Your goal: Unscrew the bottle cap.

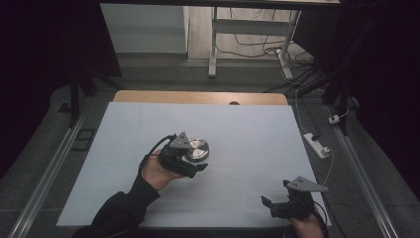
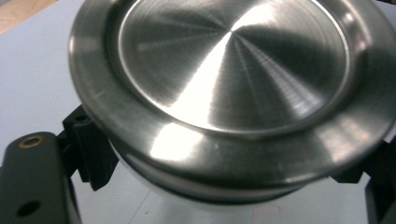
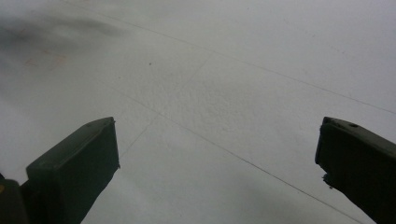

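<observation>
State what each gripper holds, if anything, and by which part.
The left gripper grips the round steel container by its body just below the lid's rim, a jaw on either side. The right gripper is open and holds nothing.

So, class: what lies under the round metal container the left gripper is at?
Under the metal container is the white table cover; the left gripper's black jaws sit either side of its body below the lid. Its inside stays hidden by that closed lid.
</observation>
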`<control>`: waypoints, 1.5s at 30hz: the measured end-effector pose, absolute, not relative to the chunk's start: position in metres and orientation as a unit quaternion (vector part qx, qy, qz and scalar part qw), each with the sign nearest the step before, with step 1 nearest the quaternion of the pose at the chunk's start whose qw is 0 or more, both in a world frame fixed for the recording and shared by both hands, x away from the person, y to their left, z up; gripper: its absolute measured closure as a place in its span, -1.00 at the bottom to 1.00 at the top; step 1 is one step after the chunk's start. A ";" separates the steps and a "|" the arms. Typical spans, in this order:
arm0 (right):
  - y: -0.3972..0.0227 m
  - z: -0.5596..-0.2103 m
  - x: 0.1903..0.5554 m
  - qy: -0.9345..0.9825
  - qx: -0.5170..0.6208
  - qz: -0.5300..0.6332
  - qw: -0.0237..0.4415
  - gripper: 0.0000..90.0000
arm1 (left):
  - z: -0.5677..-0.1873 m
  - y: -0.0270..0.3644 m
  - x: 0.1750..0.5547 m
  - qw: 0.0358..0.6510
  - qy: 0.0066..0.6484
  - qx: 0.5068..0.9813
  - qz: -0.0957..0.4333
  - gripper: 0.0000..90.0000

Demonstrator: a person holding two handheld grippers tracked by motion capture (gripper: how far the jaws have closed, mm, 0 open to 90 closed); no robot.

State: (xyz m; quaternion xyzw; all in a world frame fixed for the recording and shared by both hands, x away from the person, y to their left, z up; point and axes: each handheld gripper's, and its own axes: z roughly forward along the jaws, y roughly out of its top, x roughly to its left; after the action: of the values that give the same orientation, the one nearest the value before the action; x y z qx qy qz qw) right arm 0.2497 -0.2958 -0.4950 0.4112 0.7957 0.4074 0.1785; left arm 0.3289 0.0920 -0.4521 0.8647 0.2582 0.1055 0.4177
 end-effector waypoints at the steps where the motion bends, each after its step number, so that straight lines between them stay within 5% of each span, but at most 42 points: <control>1: -0.296 -0.494 0.250 0.795 0.413 0.409 0.177 -1.00 | -0.453 0.092 0.329 0.418 0.259 0.864 0.105 -0.66; 45: -0.227 -0.449 0.271 0.822 0.288 0.474 0.132 -1.00 | -0.459 0.091 0.327 0.418 0.258 0.866 0.095 -0.66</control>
State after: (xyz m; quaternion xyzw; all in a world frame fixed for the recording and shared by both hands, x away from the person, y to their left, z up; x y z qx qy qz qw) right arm 0.2712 -0.2270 -0.4489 0.2881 0.8218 0.4737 0.1317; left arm 0.3269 0.0915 -0.4586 0.8660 0.2584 0.0948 0.4176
